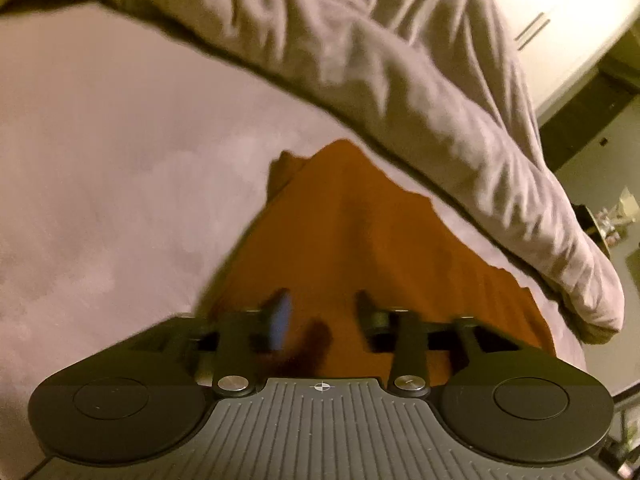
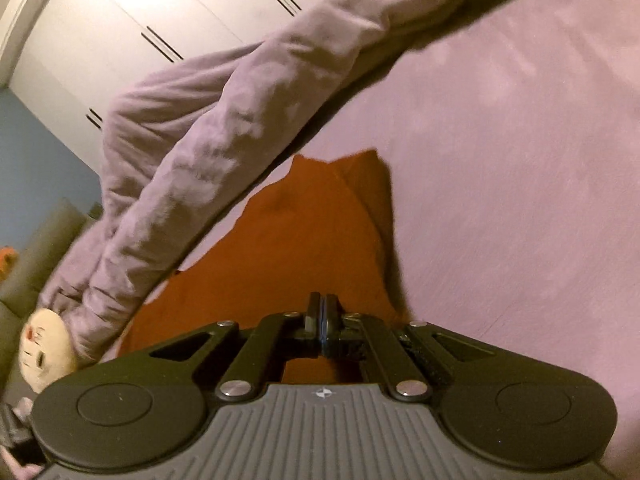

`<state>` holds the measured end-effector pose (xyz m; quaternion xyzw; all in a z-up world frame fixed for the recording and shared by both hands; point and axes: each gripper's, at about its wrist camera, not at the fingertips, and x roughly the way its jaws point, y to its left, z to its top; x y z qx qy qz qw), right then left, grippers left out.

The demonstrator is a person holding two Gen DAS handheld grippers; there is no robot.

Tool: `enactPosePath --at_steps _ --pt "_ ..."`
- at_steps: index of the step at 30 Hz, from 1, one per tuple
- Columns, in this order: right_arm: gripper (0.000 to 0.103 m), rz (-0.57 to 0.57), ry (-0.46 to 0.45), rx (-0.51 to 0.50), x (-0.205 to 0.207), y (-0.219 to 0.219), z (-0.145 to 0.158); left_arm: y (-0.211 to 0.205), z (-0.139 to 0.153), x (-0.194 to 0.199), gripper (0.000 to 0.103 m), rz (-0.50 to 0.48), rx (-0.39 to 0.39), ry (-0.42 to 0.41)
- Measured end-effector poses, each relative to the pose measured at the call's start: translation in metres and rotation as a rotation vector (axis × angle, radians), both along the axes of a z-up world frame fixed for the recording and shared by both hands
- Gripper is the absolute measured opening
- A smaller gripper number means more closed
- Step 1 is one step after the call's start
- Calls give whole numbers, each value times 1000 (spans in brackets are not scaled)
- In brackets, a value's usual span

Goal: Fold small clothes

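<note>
— Lilac sheet (image 1: 100,160) across the bed, smooth, filling the left half of the left wrist view and the right half of the right wrist view (image 2: 520,160).

— And on top?

— Rumpled grey-lilac duvet (image 1: 380,72), bunched in a thick roll running from upper left down to the right edge; same duvet (image 2: 192,152) slanting from upper right to lower left in the other view. Pale wardrobe doors (image 2: 140,12) with dark slit handles behind it, upper left. Blue wall strip (image 2: 36,148) at the left edge. Cream plush toy (image 2: 44,356) with a drawn face, lower left, just beside the duvet's end.

— Garment?

— Rust-orange garment (image 1: 360,240) flat on the sheet, centre of the frame, far edge close under the duvet roll. Seen again (image 2: 304,232) in the right wrist view, a folded flap at its upper right corner.

— Tongs?

— Left tongs (image 1: 320,308) angled down over the near edge of the garment, jaws apart, orange cloth showing between them, pads not pressing. Blurred, so contact with the cloth below hard to tell. Right tongs (image 2: 322,312) also pitched down over the near edge, jaws pressed together; cannot tell whether any cloth caught between them.
</note>
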<state>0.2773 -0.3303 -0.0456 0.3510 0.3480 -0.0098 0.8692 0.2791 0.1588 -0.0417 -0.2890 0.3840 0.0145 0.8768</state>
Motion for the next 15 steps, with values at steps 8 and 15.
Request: enactPosePath --at_steps 8,15 --pt "27 23 -33 -18 4 19 27 -26 25 -4 78 -36 88 -35" --pt "27 149 -8 15 27 56 17 -45 11 13 78 -70 120 20"
